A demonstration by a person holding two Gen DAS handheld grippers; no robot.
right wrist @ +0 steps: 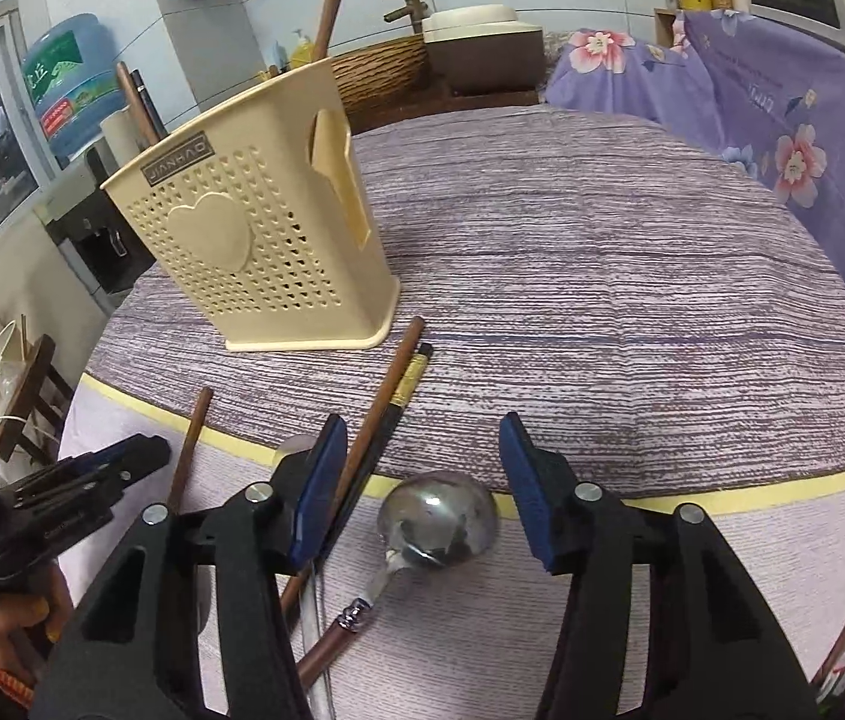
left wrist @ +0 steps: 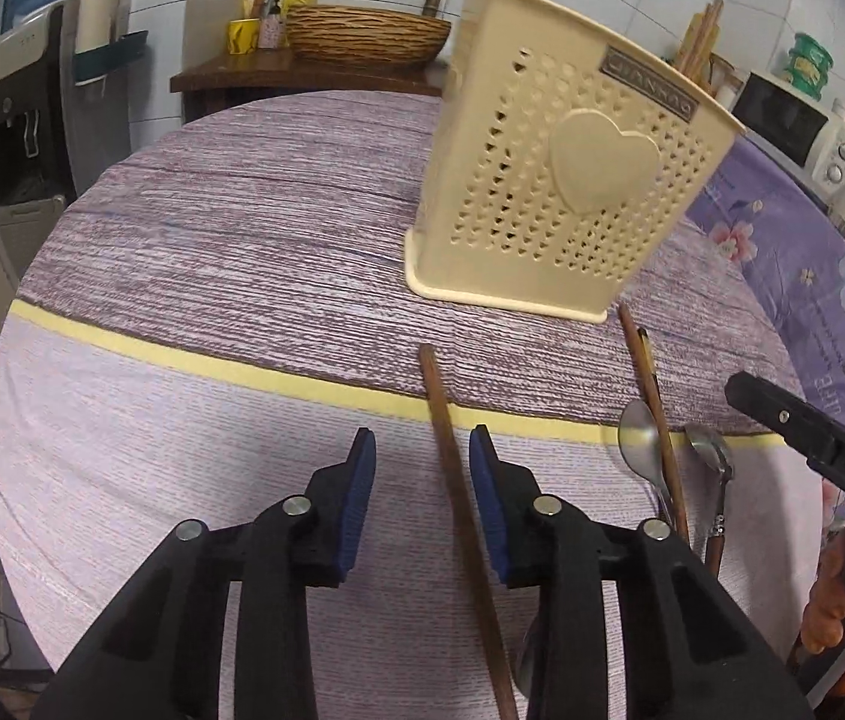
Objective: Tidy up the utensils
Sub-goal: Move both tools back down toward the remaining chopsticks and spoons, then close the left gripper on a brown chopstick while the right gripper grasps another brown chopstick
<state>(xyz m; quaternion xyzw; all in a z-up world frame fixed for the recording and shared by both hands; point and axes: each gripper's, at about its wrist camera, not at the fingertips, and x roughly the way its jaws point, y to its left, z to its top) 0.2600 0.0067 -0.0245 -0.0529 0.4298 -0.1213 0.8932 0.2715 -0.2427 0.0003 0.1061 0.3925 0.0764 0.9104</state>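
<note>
Lining up on loose utensils is the step in hand, and neither tool grips anything yet. The landmark is the cream perforated utensil holder [left wrist: 566, 180], standing upright on the striped cloth of the surface [left wrist: 230, 228], with a few wooden handles already rising out of its top.

Farthest left of the holder's near edge lies a single brown wooden chopstick [left wrist: 452, 468], pointing roughly toward the holder. The left tool [left wrist: 422, 468] hovers over it with its jaws apart, the stick lying between the blue pads, closer to the right pad; whether a pad touches it I cannot tell. This looks like the start of a pick, so the next move calls for lowering squarely, closing on the shaft, and lifting it to the holder's open top.

Further right, near the holder's front corner, a brown chopstick [right wrist: 383, 396] and a dark one with a gold band [right wrist: 398, 414] lie side by side. A steel spoon [left wrist: 641, 444] lies partly under them, its bowl on the yellow stripe.

Rightmost is a second steel spoon [right wrist: 437, 519], its brown handle toward the camera. The right tool [right wrist: 416, 468] stands wide open above its bowl. A grasp on the narrow neck or handle would likely hold better than the rounded bowl.
</note>
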